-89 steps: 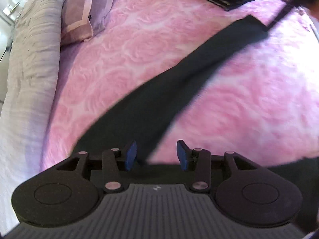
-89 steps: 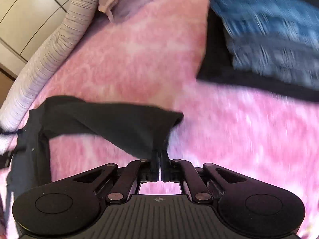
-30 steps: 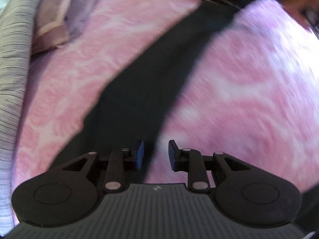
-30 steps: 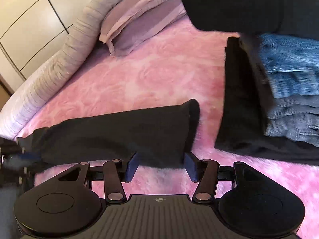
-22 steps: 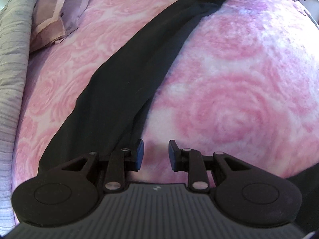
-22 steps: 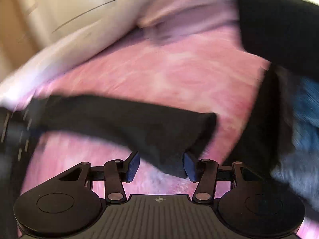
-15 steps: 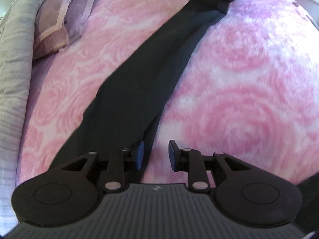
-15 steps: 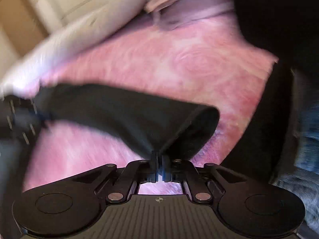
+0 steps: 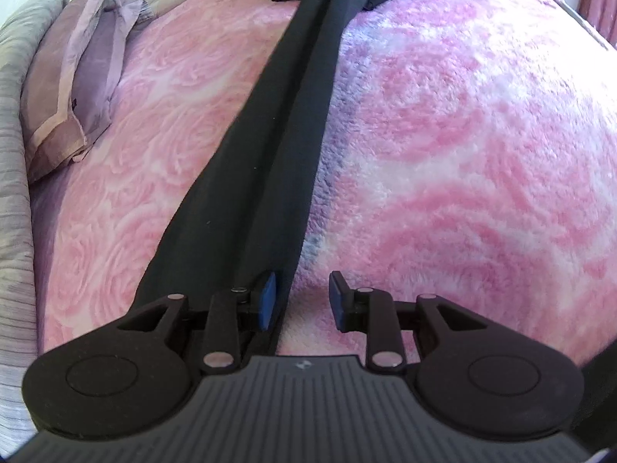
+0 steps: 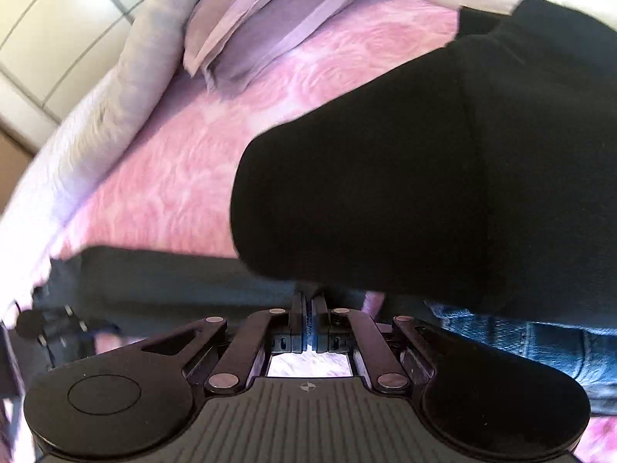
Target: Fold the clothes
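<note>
Pinching black trousers (image 10: 162, 281), right claw (image 10: 308, 322); left claw (image 9: 299, 301) beside

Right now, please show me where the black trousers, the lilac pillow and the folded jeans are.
black trousers (image 9: 270, 146): left wrist view, middle of the stretched leg.
lilac pillow (image 9: 77, 88): left wrist view, its flat top face.
folded jeans (image 10: 540, 343): right wrist view, blue denim edge under the black cloth.
</note>
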Tool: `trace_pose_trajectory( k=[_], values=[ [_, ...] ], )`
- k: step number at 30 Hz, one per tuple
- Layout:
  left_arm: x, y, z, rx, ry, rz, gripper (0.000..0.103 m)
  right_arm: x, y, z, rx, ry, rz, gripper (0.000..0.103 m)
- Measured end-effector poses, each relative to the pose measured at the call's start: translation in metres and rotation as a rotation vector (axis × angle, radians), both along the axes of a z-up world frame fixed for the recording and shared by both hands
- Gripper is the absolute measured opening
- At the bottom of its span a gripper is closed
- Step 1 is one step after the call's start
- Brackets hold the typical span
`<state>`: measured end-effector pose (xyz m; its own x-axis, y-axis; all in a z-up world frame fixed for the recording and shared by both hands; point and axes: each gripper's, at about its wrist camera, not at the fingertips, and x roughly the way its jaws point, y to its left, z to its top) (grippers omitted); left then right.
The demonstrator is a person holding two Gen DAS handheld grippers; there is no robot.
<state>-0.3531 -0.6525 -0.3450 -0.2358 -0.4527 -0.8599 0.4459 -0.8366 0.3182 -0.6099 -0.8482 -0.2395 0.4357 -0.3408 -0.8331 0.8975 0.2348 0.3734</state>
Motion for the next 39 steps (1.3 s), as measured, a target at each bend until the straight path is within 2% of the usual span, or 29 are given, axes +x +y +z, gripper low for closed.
trace_pose_trajectory(
  k=[4,6,8,10,12,13,14,15,17,20,21,25,30,32,33,34,35,38,39],
  values=[
    [-0.005,-0.009,-0.002,0.044,0.028,0.018,0.028,0.018,0.006,-0.015,-0.012,0.119,0.072,0.001],
    [-0.01,-0.012,-0.006,0.085,0.02,0.008,0.027,0.026,0.017,-0.02,-0.034,0.221,0.102,0.001],
    [-0.017,-0.01,-0.007,0.09,0.01,-0.018,0.027,0.033,0.029,-0.023,-0.061,0.323,0.128,0.002],
    [-0.02,-0.009,-0.001,0.117,0.04,-0.013,0.027,0.039,0.044,-0.023,-0.099,0.401,0.149,0.002],
    [-0.02,-0.002,0.007,0.139,0.08,0.015,0.028,0.046,0.061,-0.02,-0.128,0.421,0.155,0.01],
    [-0.021,0.004,0.011,0.134,0.09,0.03,0.028,0.05,0.07,-0.017,-0.144,0.41,0.159,0.013],
    [-0.02,0.012,0.015,0.133,0.102,0.06,0.028,0.055,0.077,-0.016,-0.152,0.379,0.169,0.02],
    [-0.019,0.02,0.019,0.133,0.115,0.097,0.028,0.061,0.084,-0.016,-0.149,0.326,0.191,0.03],
    [-0.011,0.042,0.029,0.129,0.144,0.209,0.029,0.08,0.099,-0.019,-0.129,0.237,0.241,0.04],
    [0.013,0.091,0.039,0.131,0.142,0.388,0.031,0.109,0.12,-0.027,-0.054,0.104,0.309,0.042],
    [0.023,0.111,0.042,0.136,0.133,0.446,0.035,0.119,0.13,-0.03,-0.021,0.055,0.336,0.042],
    [0.076,0.215,0.043,0.229,0.035,0.676,0.04,0.161,0.174,-0.045,0.159,-0.114,0.506,0.042],
    [0.153,0.352,0.047,0.332,-0.066,0.963,0.042,0.184,0.24,-0.06,0.204,-0.113,0.691,0.043],
    [0.183,0.399,0.051,0.352,-0.064,1.079,0.043,0.192,0.266,-0.066,0.214,-0.105,0.763,0.045],
    [0.197,0.42,0.053,0.355,-0.052,1.132,0.044,0.196,0.279,-0.069,0.219,-0.101,0.799,0.051],
    [0.21,0.441,0.054,0.354,-0.036,1.183,0.046,0.201,0.293,-0.072,0.224,-0.097,0.836,0.052],
    [0.222,0.458,0.054,0.352,-0.017,1.226,0.047,0.202,0.298,-0.074,0.241,-0.103,0.833,0.052],
    [0.254,0.496,0.047,0.346,0.09,1.344,0.047,0.197,0.298,-0.081,0.31,-0.12,0.695,0.051],
    [0.264,0.507,0.045,0.344,0.134,1.381,0.047,0.194,0.297,-0.082,0.324,-0.113,0.651,0.041]
  ],
)
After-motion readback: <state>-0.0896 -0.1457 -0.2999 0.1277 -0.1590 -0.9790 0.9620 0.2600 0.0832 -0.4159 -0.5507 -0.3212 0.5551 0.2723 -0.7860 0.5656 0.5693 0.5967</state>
